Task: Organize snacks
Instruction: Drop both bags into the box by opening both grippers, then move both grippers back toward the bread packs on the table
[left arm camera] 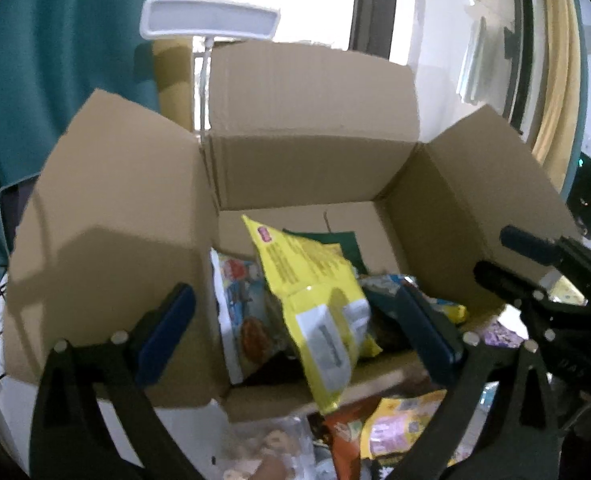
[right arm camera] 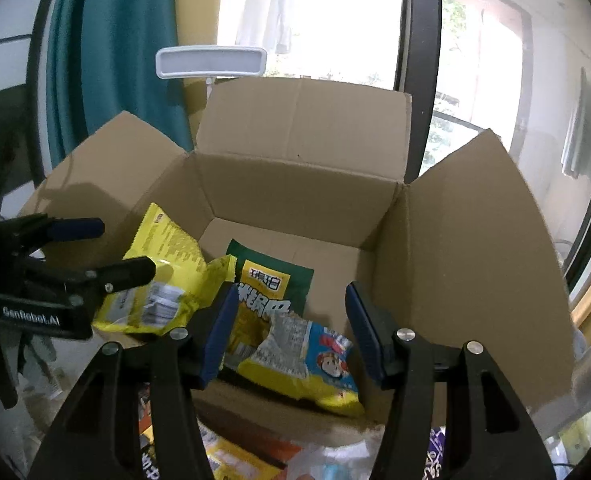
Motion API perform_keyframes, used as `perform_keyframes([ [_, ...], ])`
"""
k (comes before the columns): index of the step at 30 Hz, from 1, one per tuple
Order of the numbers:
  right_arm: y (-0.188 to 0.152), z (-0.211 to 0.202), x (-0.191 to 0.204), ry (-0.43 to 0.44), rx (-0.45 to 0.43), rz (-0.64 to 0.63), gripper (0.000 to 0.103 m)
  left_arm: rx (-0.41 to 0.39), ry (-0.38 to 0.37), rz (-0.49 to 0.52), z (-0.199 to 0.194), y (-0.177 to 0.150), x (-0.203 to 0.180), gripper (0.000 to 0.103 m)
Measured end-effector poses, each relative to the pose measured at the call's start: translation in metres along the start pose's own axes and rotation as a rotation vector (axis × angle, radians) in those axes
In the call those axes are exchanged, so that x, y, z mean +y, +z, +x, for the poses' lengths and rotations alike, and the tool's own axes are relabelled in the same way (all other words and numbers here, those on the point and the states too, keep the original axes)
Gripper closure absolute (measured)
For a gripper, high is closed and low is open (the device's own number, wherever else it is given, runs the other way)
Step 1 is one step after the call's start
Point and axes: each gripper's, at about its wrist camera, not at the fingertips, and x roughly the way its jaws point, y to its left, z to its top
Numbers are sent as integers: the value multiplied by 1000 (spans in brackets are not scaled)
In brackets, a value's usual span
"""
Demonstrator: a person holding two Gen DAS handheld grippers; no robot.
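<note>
Right wrist: cardboard box (right arm camera: 303, 184) by window (right arm camera: 335, 20), teal curtain (right arm camera: 107, 60); both tools wide, empty.

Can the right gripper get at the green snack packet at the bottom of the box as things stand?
Probably not cleanly. The right gripper is open over the cardboard box, but the blue and yellow packet lies over the near end of the green snack packet. Only its far end is exposed.
</note>
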Motion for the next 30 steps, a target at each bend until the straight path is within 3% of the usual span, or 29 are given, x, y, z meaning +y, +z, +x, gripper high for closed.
perform_keyframes([
  [12, -15, -41, 4, 37, -6, 24, 43, -81, -61, 35, -67, -22, -21, 1],
  [23, -39, -62, -1, 61, 22, 92, 42, -69, -70, -3, -95, -55, -10, 1],
  [30, -69, -61, -4, 75, 81, 147, 42, 14, -57, -88, -81, -90, 11, 1],
])
